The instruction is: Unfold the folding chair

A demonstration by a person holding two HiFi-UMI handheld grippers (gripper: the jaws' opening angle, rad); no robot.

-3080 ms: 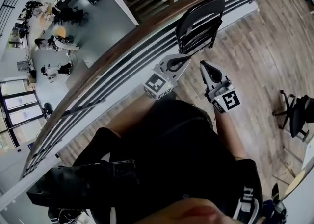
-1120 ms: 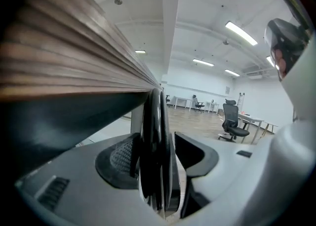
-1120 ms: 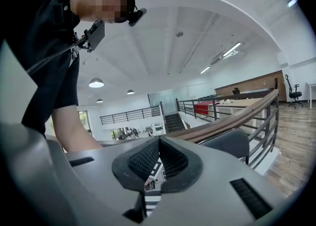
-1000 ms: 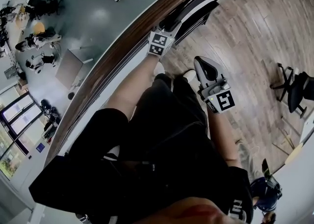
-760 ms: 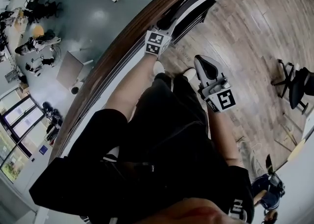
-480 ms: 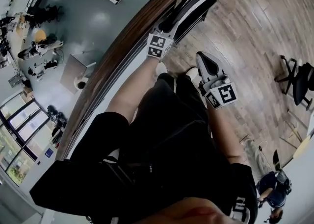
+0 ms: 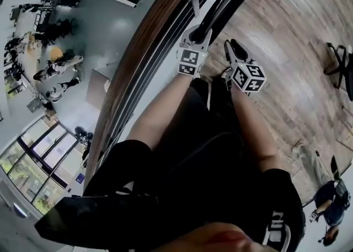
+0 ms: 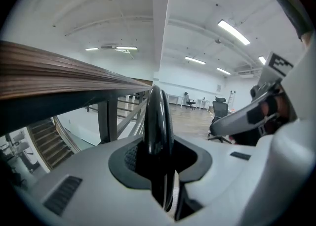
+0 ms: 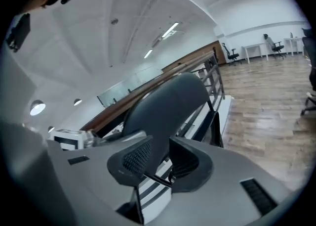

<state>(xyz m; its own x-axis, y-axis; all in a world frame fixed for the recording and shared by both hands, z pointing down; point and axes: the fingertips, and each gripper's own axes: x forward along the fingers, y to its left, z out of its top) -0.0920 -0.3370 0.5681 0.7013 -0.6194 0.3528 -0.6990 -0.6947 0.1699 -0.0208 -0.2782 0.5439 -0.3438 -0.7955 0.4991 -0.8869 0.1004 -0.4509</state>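
The black folding chair (image 7: 223, 9) stands folded, upright against the railing (image 7: 144, 52).

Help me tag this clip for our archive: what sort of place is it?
Probably an upper gallery in an office building: a wooden handrail overlooks a lower floor, with plank flooring and office chairs nearby.
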